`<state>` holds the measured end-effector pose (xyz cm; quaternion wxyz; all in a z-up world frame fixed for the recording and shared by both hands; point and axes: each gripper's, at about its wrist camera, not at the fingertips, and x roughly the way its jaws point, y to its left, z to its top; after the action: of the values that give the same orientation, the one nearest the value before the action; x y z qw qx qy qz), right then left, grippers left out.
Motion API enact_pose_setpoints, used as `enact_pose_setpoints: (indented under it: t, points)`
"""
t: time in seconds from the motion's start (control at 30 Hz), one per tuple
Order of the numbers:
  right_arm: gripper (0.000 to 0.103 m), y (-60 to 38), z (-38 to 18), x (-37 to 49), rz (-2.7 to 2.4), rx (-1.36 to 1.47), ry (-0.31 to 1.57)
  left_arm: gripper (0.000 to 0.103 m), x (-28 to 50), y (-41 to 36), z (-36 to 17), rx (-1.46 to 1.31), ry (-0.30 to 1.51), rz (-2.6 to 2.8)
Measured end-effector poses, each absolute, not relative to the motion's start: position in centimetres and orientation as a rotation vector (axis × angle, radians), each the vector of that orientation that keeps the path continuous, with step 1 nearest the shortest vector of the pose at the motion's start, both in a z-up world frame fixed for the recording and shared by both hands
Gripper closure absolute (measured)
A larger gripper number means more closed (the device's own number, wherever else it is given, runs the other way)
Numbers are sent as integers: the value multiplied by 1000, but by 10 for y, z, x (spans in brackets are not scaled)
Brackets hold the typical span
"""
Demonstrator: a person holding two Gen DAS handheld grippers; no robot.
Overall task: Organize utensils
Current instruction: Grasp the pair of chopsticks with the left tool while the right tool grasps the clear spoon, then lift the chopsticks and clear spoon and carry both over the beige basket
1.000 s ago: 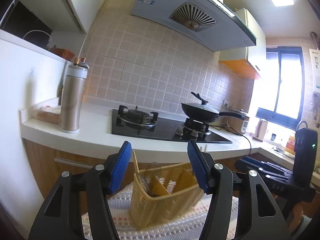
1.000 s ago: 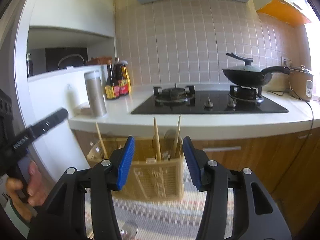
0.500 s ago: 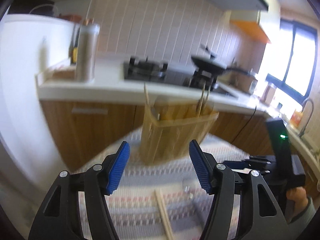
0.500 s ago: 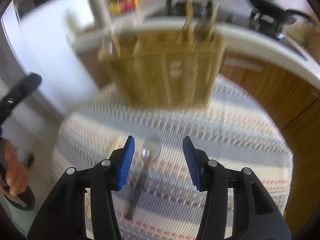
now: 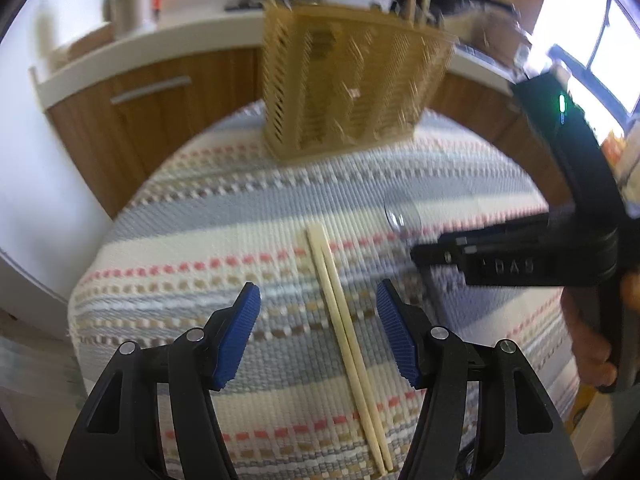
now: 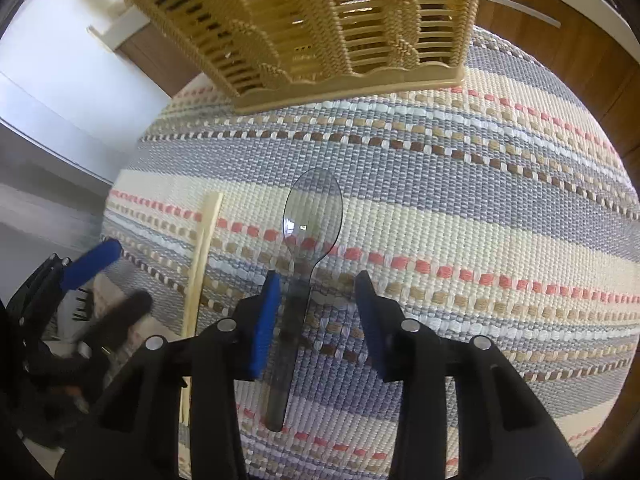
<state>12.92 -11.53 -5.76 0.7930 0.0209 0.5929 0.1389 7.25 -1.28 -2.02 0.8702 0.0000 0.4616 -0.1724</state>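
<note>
A pair of wooden chopsticks [image 5: 346,336] lies on the striped woven cloth [image 5: 208,216], running between the open jaws of my left gripper [image 5: 318,308], which hovers just above it. A clear plastic spoon [image 6: 304,248] lies to its right; its handle passes between the open jaws of my right gripper [image 6: 318,292], close to the left finger. The chopsticks also show in the right wrist view [image 6: 200,256]. A tan slatted utensil basket [image 5: 352,88] stands at the far edge of the cloth, with chopsticks standing in it; it also shows in the right wrist view [image 6: 320,20].
The cloth [image 6: 480,184] covers a small round table. Wooden kitchen cabinets [image 5: 160,104] and a white counter lie behind the basket. The right gripper body [image 5: 560,240] sits at the right of the left wrist view.
Both grippers have tilted down from facing the kitchen counter to the tabletop. They now hover low over the chopsticks and the spoon. Both stay open.
</note>
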Motion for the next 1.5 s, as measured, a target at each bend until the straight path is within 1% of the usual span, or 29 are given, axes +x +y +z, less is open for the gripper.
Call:
enact_pose_setpoints:
  t: [0.07,0.2,0.3,0.4,0.43,0.47,0.6,0.8,0.87,0.97,1.23,1.33,1.5]
  points:
    - [72,-108,-58,129,295,31,1277,48,72,-19,-28,35,998,-377]
    - [73,-92,-62,131,272,-2,1283,51,72,-30,-38,89,1045,-390]
    - [81,-75,-66,129,254,-67,1276,60,74,-35,-48,118,1083,-396]
    - [84,-61,-71,128,269,-91,1284,61,74,-42,-50,175,1075,-380]
    - [89,-60,-72,128,276,-90,1290,61,75,-43,-50,181,1077,-377]
    - [90,-58,-73,127,278,-102,1296,61,75,-44,-50,186,1079,-375]
    - [92,-58,-74,122,287,-133,1293,63,77,-47,-47,213,1084,-361]
    - [93,-81,-70,110,290,-128,1290,70,78,-54,-46,237,1105,-354]
    - [93,-90,-69,107,290,-124,1288,76,79,-60,-48,239,1108,-350]
    - [93,-103,-67,103,297,-112,1280,90,79,-64,-49,237,1109,-339]
    - [93,-137,-50,85,319,-93,1223,93,71,-54,-45,148,1092,-341]
    - [93,-147,-42,77,330,-77,1207,93,63,-53,-36,139,1049,-339]
    - [93,-167,-24,62,343,-63,1170,93,48,-54,-5,131,932,-338]
